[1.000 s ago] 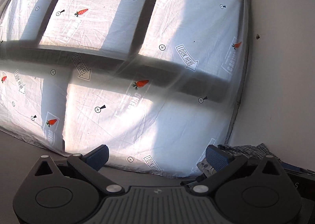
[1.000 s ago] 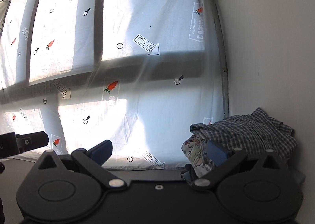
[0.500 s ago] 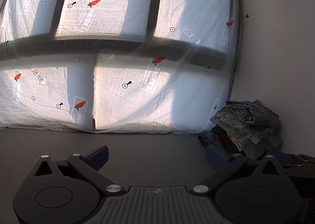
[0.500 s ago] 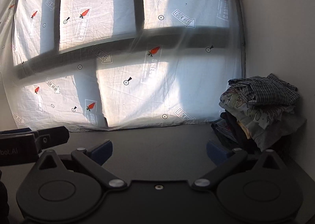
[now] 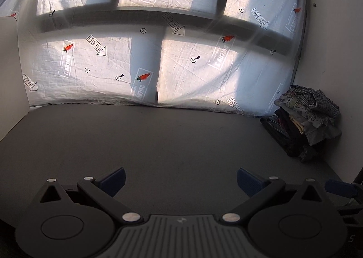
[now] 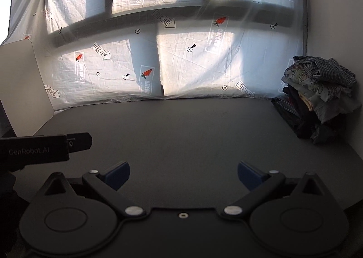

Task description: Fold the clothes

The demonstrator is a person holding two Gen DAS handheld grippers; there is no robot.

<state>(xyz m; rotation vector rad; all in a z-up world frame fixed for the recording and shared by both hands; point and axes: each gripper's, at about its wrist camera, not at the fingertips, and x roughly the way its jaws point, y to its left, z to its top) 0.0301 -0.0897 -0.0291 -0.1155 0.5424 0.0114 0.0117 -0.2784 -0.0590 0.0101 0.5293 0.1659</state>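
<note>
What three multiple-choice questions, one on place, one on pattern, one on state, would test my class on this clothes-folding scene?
1. Where is the pile of clothes?
A. far right corner of the table
B. table centre
C. near left edge

2. The top garment is:
A. plain red
B. checked
C. spotted yellow

3. The right claw is:
A. shut on a shirt
B. shut, empty
C. open, empty

Answers: 1 A, the pile sits by the right wall; 2 B, fine checks show; 3 C, blue fingers stand wide apart over bare table.
</note>
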